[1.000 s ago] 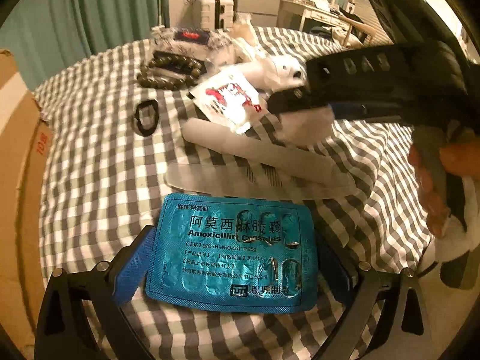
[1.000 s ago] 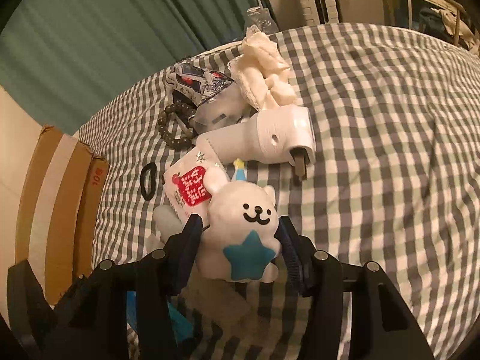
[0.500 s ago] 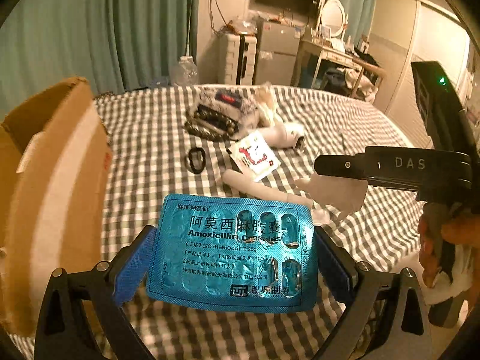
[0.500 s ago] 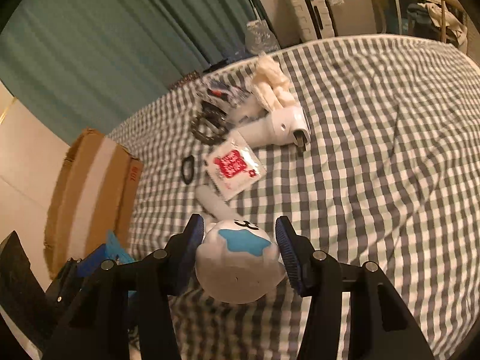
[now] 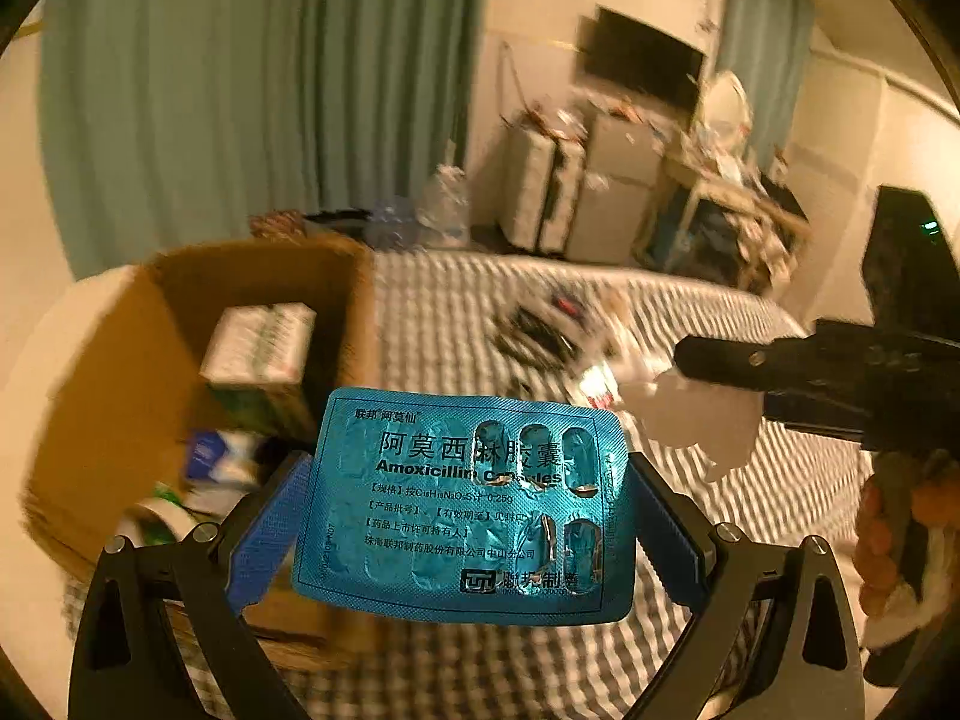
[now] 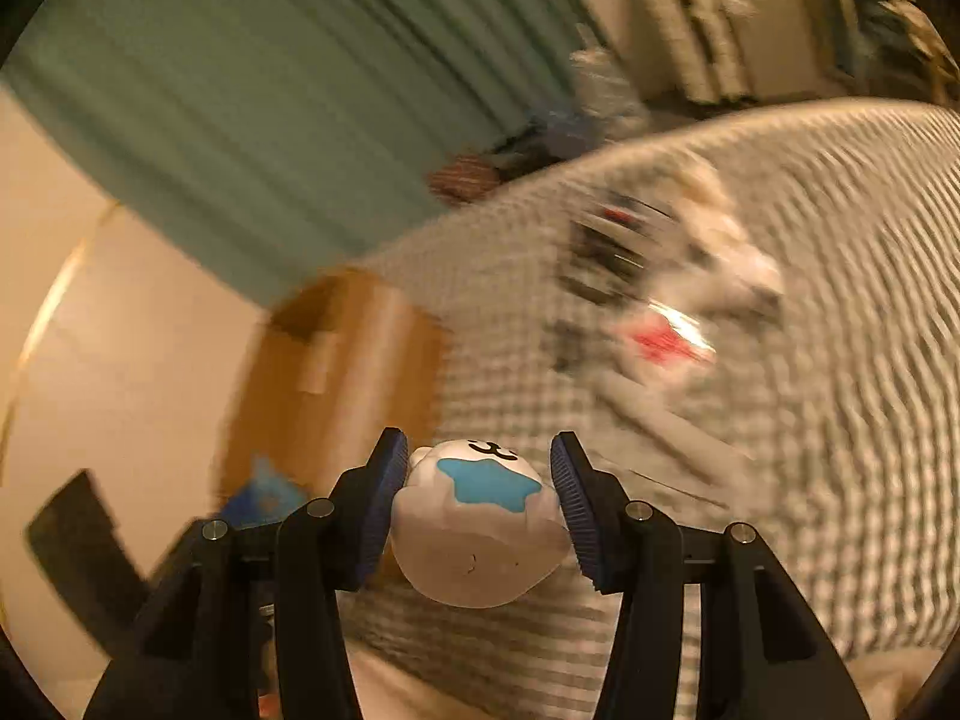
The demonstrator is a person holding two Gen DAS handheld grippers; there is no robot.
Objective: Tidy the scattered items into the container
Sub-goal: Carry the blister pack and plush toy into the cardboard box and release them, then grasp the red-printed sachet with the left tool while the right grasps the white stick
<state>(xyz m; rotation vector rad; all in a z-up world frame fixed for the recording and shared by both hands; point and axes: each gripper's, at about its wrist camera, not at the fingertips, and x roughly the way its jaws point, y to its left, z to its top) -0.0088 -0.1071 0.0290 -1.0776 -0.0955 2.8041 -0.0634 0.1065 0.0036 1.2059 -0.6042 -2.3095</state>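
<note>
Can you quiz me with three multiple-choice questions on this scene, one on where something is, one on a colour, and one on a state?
1. Where is the cardboard box as the left wrist view shows it?
A. left of the checked bed
B. on the far desk
C. under the television

2. What colour is the star on the white plush toy?
A. red
B. blue
C. yellow

3. What state is the left hand-held gripper in?
A. open and empty
B. shut on the blister pack
C. shut on a comb

Answers:
1. A, the box stands open at the left edge of the checked bed cover.
2. B, a blue star shows on the toy between the pads of the right hand-held gripper.
3. B, the teal amoxicillin blister pack sits clamped between its blue pads.
</note>
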